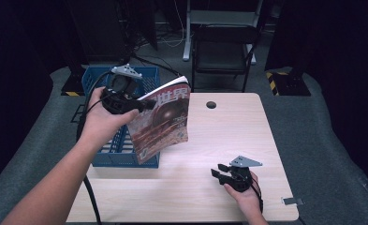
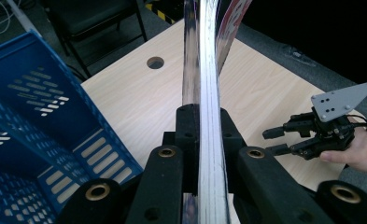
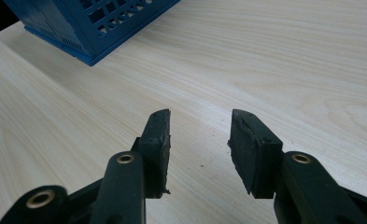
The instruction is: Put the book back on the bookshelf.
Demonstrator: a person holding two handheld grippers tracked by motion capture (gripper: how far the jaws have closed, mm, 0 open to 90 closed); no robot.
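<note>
Midair over the blue crate [image 1: 121,140], a magazine [image 1: 165,119] hangs from my left claw [image 1: 142,104], both pads clamped tight on its top edge so the pages stand nearly upright with the reddish cover facing the worktop's middle. I hold it by the edge, I judge, so that it can hang flat and slide down between the crate's slotted walls, or else come clear of them; which of the two I cannot tell from this moment alone. In the left claw view the magazine [image 2: 209,93] runs edge-on straight up between the jaws, its glossy sheets pressed into one thin band, and the crate [image 2: 36,140] lies open and below to one side.

My right claw [image 1: 220,171] rests low over the near right part of the worktop [image 1: 228,126], jaws parted with nothing between them, well apart from the magazine; I read it as standing by, kept out of the way. In its own view the pads [image 3: 158,140] hover just above bare wood grain.

Pale wood laminate covers the worktop, with a round cable hole [image 1: 211,104] near its far edge. Grey carpet surrounds it, a black folding chair [image 1: 224,51] stands behind, and dark curtains close off the room.
</note>
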